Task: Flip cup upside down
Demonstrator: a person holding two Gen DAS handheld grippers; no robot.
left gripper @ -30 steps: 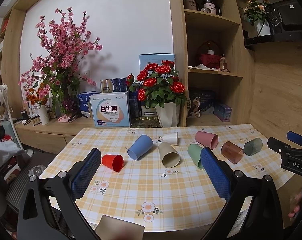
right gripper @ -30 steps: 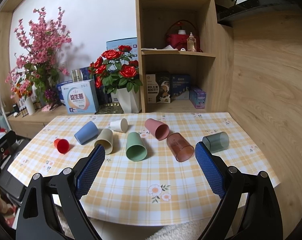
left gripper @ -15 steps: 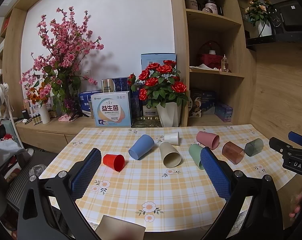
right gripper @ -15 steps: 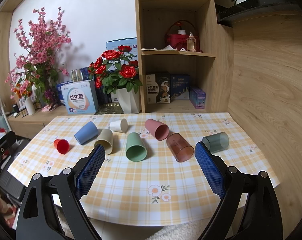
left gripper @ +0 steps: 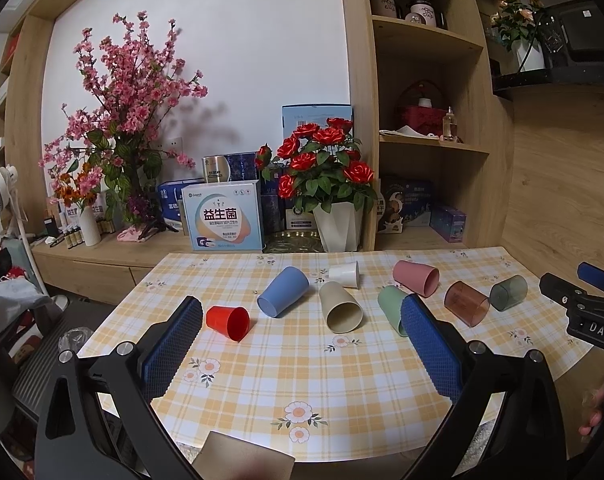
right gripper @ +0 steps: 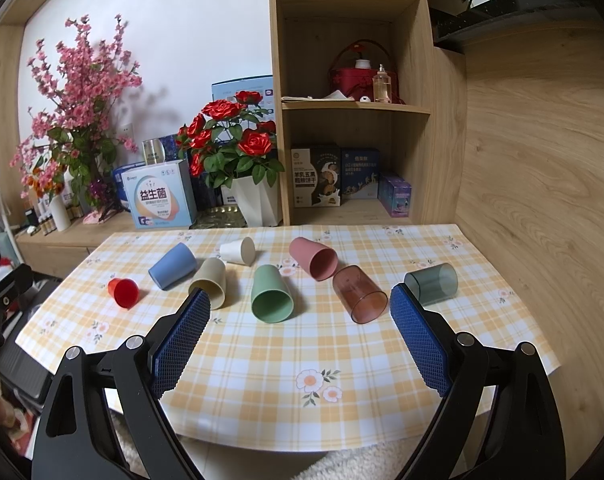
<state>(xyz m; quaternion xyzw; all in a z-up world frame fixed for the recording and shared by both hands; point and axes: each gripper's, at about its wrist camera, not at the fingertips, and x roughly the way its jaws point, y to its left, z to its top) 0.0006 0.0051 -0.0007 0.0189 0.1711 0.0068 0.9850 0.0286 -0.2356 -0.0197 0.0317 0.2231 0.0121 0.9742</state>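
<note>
Eight plastic cups lie on their sides across the checked desk [right gripper: 382,376], among them a green cup [right gripper: 270,294] at centre, mouth toward the cameras. Left gripper [left gripper: 302,344] and right gripper [right gripper: 299,336] fingers spread wide, empty.

On the sideboard before me, a white box [left gripper: 221,220] reads "益生菌". Two jars [left gripper: 386,2] on the top shelf carry "mom cup" in script. My right gripper's body [left gripper: 594,326] shows "DAS". A dark box [right gripper: 316,178] on the lower shelf reads "羊乳五黑粗粮饼干". Other packaging print is too small to read.
</note>
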